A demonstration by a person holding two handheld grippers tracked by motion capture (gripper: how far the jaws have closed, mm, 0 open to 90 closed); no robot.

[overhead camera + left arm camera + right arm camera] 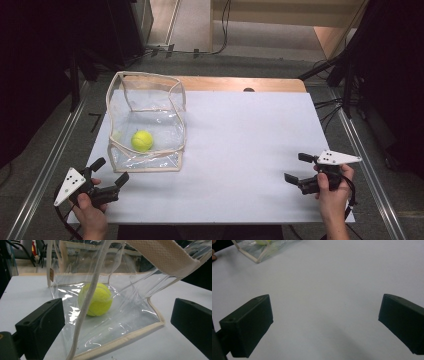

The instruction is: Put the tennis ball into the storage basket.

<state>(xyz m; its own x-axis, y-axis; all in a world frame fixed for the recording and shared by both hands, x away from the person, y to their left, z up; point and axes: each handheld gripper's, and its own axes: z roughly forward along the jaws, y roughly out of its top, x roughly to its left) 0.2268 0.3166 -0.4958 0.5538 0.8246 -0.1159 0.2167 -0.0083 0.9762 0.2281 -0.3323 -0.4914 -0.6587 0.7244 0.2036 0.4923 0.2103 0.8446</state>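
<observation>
Blocking the tennis ball [96, 299], clear bag [140, 315] wall faces left gripper [110, 171].

Even overhead light brightens the white tabletop [240, 150], while the surroundings beyond it fall dark. Glare streaks the clear plastic bag with beige trim [120, 322] ahead of the left gripper [117, 322], whose near black jaws look soft. Soft shadows pool beneath the right gripper [324, 322].

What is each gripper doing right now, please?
Left gripper: open, holding nothing, jaws just short of the clear bag with the tennis ball.
Right gripper: open, empty, over the white table.
</observation>
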